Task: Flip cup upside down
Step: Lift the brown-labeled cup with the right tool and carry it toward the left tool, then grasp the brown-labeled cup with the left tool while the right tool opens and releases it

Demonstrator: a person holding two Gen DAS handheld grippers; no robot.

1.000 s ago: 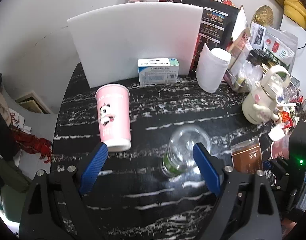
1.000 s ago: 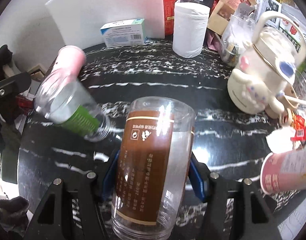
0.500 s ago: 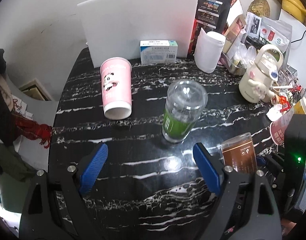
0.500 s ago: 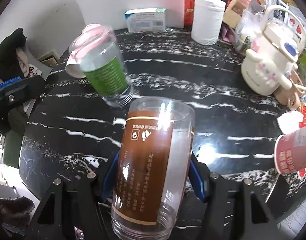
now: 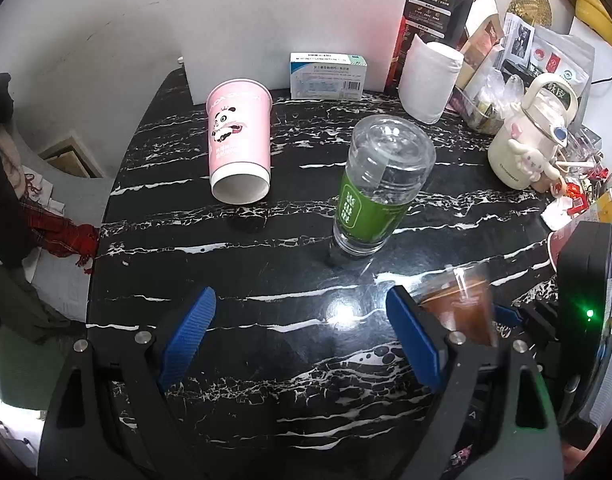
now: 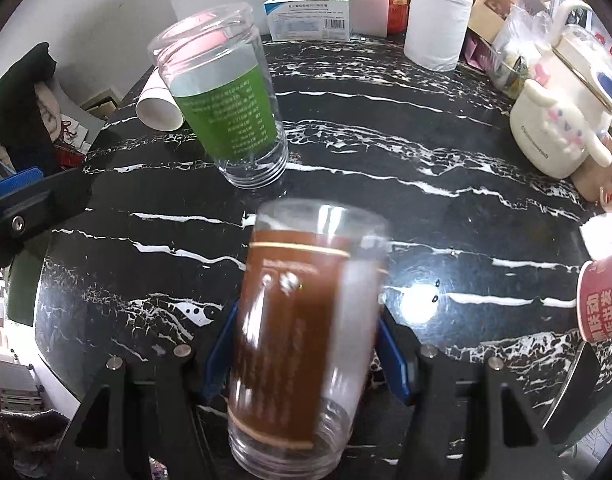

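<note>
Right wrist view, item one: my right gripper (image 6: 306, 356), blue pads clamped on either side of a clear cup with a brown label (image 6: 302, 336). The cup fills the lower centre of the frame, blurred, its long axis running up the picture along the fingers and leaning slightly. Which end is the mouth I cannot tell for certain; the threaded end sits nearest the camera.

Item two: clear cup with a green label (image 6: 226, 116), upper left of centre, standing on the black marble table (image 6: 445, 208), well apart from the held cup.

Item three: pink paper cup (image 5: 240, 148), left wrist view, upper left of centre, standing wide end down.

Item four: my left gripper (image 5: 298, 340), jaws spread wide, nothing between them, hanging over bare table at the lower centre of its own view. The brown cup shows at the lower right edge there, just beyond the right-hand pad.

Item five, background: white kettle (image 6: 561, 128) at right, paper roll (image 6: 437, 20) and blue-and-white box (image 6: 309, 16) at top.

Governing relation: the brown cup lies along my right gripper's finger axis, already held, so I judge the turn-over is a wrist roll on that side. Table below the cup looks free for setting it down.
</note>
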